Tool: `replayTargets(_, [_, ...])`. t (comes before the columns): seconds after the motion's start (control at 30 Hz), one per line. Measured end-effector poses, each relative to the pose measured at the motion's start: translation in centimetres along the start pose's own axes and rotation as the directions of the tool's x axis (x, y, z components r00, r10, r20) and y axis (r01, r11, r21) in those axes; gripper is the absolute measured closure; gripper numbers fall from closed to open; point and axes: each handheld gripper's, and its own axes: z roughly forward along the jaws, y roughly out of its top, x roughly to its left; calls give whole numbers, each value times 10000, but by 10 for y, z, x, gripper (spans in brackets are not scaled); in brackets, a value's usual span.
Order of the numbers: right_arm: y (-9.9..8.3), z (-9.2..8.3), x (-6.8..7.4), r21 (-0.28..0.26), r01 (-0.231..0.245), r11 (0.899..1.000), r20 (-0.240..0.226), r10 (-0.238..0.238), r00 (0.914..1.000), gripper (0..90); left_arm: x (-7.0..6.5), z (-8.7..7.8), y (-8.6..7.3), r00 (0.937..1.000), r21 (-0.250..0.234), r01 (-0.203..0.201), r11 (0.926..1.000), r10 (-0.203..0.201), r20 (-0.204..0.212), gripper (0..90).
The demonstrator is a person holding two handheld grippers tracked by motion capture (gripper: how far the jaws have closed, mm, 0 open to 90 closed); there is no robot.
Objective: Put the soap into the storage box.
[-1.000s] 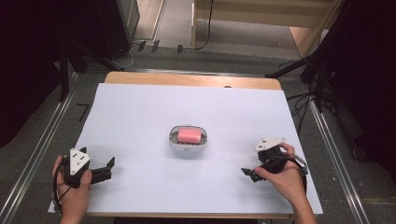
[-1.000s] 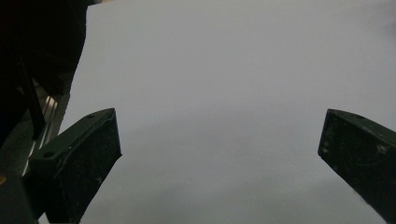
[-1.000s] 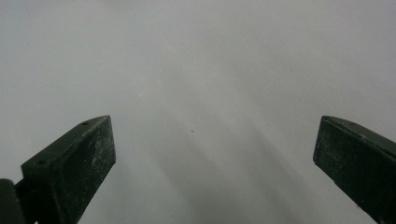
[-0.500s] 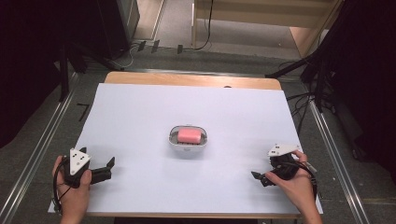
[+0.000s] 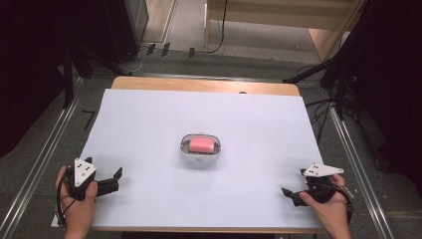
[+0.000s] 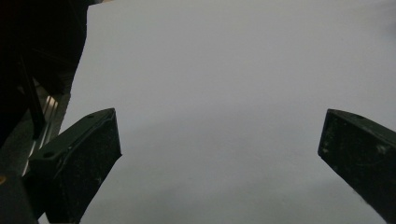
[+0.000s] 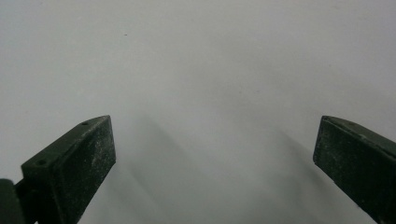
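Left gripper (image 5: 113,180) lower left of frame and right gripper (image 5: 291,195) lower right, both spread and empty, low over the white surface (image 5: 149,124). Pink block (image 5: 201,145) sits in a small clear container (image 5: 200,158) at frame centre, well apart from both. Looks like the pre-reach stage; next move probably needs one gripper travelling inward across open surface, minding the near edge.

Matt white sheet (image 5: 149,129) over wooden table (image 5: 199,84); glossy pink block (image 5: 201,145).

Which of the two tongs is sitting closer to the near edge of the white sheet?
The right tongs, held low at the sheet's right corner. The left tongs sit slightly farther up from that edge. Both are open.
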Motion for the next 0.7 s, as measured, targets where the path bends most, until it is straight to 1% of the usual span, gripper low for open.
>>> replayTargets(0.03, [0, 0, 0, 0, 0, 10000, 0, 0, 10000, 0, 0, 0, 0, 10000, 0, 0, 10000, 0, 0, 0])
replayTargets(0.07, [-4, -2, -1, -227, -110, 9997, 54, 111, 9999, 0, 0, 0, 0, 10000, -4, 7, 10000, -7, 2, 0])
replayTargets(0.13, [-6, -3, -2, -309, -173, 9994, 69, 175, 9998, 0, 0, 0, 0, 10000, -4, 9, 10000, -9, 14, 0])
replayTargets(0.17, [-11, -5, -2, -413, -275, 9988, 301, 287, 9991, 0, 0, 0, 0, 10000, 3, 10, 10000, -10, 17, 0])
replayTargets(0.2, [-11, -5, -2, -413, -275, 9988, 301, 287, 9991, 0, 0, 0, 0, 10000, 12, 5, 10000, -5, 22, 0])
replayTargets(0.23, [-14, -7, -2, -504, -373, 9980, 349, 391, 9986, 0, 0, 0, 0, 10000, 19, 1, 10000, -1, 29, 0])
replayTargets(0.27, [-19, -11, -4, -783, -583, 9952, 483, 622, 9969, 0, 0, 0, 0, 10000, 18, 9, 10000, -9, 40, 0])
replayTargets(0.3, [-19, -11, -4, -783, -583, 9952, 483, 622, 9969, 0, 0, 0, 0, 10000, 14, 14, 10000, -14, 46, 0])
replayTargets(0.33, [-23, -16, -6, -1138, -794, 9903, 559, 862, 9947, 0, 0, 0, 0, 10000, 15, 33, 10000, -33, 65, 0])
replayTargets(0.37, [-25, -19, -8, -1327, -837, 9876, 648, 929, 9936, 0, 0, 0, 0, 10000, 15, 33, 10000, -33, 65, 0])
replayTargets(0.4, [-25, -19, -8, -1327, -837, 9876, 648, 929, 9936, 0, 0, 0, 0, 10000, 29, 40, 10000, -41, 86, 0])
replayTargets(0.43, [-29, -23, -10, -1706, -1066, 9796, 694, 1199, 9904, 0, 1, 0, 0, 9999, 37, 42, 10000, -42, 101, 0])
replayTargets(0.47, [-30, -24, -11, -1910, -1171, 9746, 678, 1322, 9889, 0, 1, 0, 0, 9999, 37, 42, 10000, -42, 101, 0])
replayTargets(0.5, [-31, -25, -12, -2053, -1182, 9715, 709, 1352, 9883, 0, 1, 0, 0, 9999, 69, 35, 10000, -36, 106, 0])
replayTargets(0.57, [-31, -25, -11, -2106, -1193, 9703, 742, 1376, 9877, 0, 1, 0, 0, 9999, 64, 55, 10000, -56, 110, 0])
replayTargets(0.6, [-31, -25, -11, -2127, -1175, 9700, 754, 1362, 9878, 0, 1, 0, 0, 9999, 74, 48, 10000, -48, 110, 0])
replayTargets(0.63, [-31, -24, -10, -2082, -1062, 9723, 718, 1235, 9897, 0, 1, 0, 0, 9999, 72, 36, 10000, -36, 112, 0])
replayTargets(0.7, [-31, -23, -10, -2085, -1037, 9725, 779, 1222, 9895, 0, 1, 0, 0, 9999, 73, 42, 10000, -42, 116, 0])
